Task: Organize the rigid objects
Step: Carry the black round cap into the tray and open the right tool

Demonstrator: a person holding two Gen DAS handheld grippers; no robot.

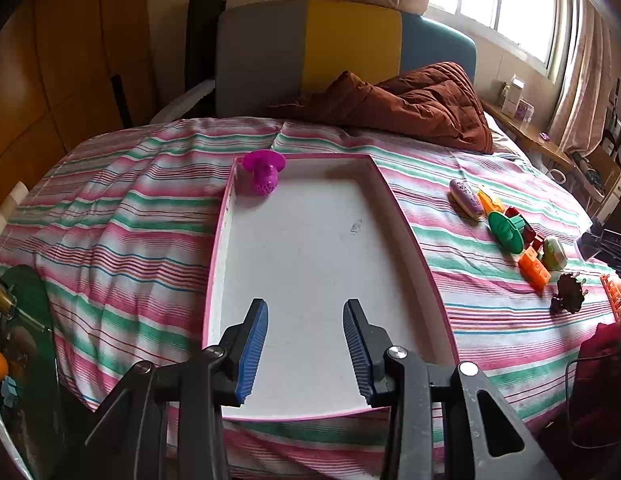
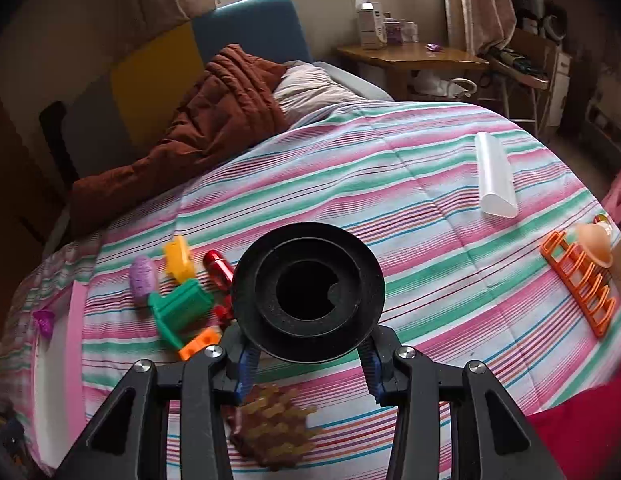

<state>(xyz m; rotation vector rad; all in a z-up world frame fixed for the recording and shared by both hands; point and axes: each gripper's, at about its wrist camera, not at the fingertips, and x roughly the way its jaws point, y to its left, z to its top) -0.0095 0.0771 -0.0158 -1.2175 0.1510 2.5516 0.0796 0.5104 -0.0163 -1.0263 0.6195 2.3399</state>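
A white tray with a pink rim (image 1: 398, 208) lies on the striped bed, and a magenta plastic piece (image 1: 263, 171) sits in its far left corner. My left gripper (image 1: 305, 312) hovers open over the tray's near end with nothing between its blue pads. My right gripper (image 2: 308, 354) is shut on a black round flanged piece (image 2: 308, 292), lifted above the bedcover with its hollow facing the camera. Left of it lies a cluster: a green flanged piece (image 2: 178, 306), a purple oval (image 2: 143, 280), a yellow piece (image 2: 178, 260), a red piece (image 2: 219, 270) and an orange block (image 2: 200, 343).
A brown knobbly object (image 2: 272, 428) lies just under the right gripper. An orange rack (image 2: 578, 284), a white half-round tube (image 2: 495, 174) and a peach dome (image 2: 594, 245) lie to the right. A rust quilt (image 2: 214, 120) is bunched at the headboard. A wooden side table (image 2: 410, 54) stands behind.
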